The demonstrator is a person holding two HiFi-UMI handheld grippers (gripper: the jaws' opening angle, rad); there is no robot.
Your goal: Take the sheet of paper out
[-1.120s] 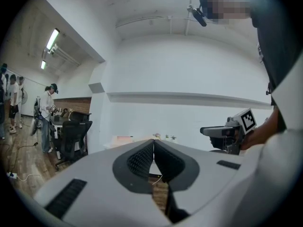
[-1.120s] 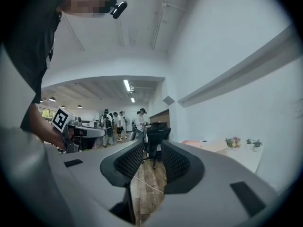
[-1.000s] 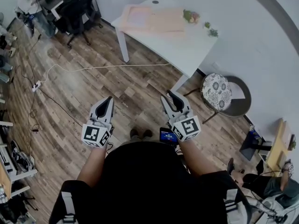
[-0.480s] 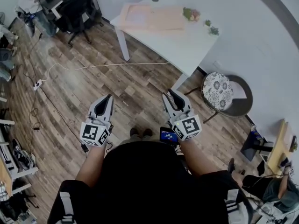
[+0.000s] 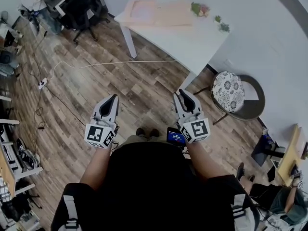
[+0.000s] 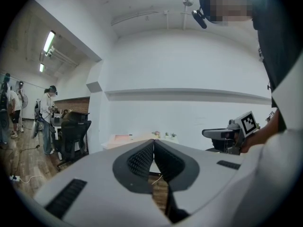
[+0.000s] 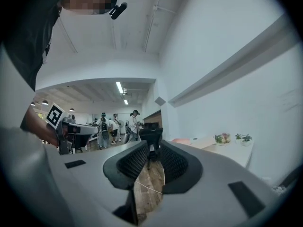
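1. Pink sheet (image 5: 143,11) lies flat at the left end of a tan board (image 5: 173,14) on the white table (image 5: 192,40), well apart from both grippers.
2. Left gripper (image 5: 113,99): jaws together, nothing between them.
3. Right gripper (image 5: 183,93): jaws closing, a narrow gap between them, empty.
4. Both grippers are held level above the wood floor (image 5: 134,83), pointing toward the table.

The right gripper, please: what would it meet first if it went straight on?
Probably the black office chair, far across the floor; the white table lies just right of that line. The right gripper's empty jaws are closing.
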